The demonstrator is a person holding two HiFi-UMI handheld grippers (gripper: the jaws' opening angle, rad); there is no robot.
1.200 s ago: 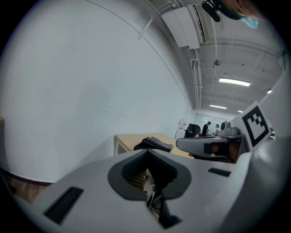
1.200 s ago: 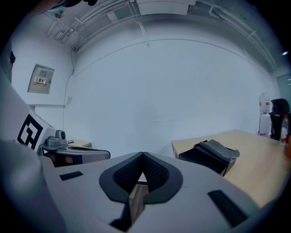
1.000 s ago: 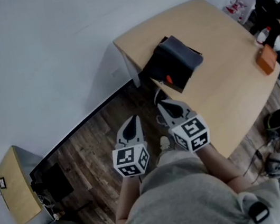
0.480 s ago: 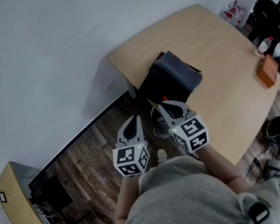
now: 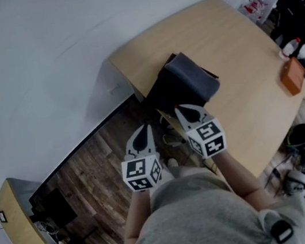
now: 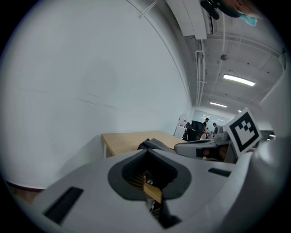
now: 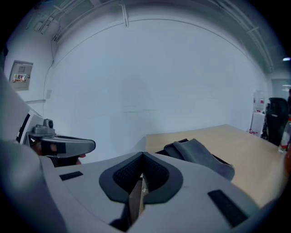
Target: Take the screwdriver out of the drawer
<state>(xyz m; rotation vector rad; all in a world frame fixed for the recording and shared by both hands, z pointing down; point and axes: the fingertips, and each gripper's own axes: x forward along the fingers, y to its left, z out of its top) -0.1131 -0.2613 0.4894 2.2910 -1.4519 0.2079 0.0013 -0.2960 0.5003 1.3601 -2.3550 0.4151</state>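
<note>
Wooden table (image 5: 247, 61) with dark drawer (image 5: 163, 95)

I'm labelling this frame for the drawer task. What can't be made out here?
- Screwdriver: seen in no view.
- Drawer opening: head view, in shadow and partly behind the right gripper.
- Top of the dark box: head and right gripper views, a grey cloth covers it.
- Orange thing on the table: head view, too small to name.

Looking along left gripper (image 6: 146, 154), jaws pressed together, nothing between. Beyond its tip, light wooden table (image 6: 123, 141) against white wall (image 6: 91, 82), dark grey fabric bundle (image 6: 153, 144) lying on top. At right, right gripper (image 6: 180, 147) with black-and-white marker cube (image 6: 243, 130).
</note>
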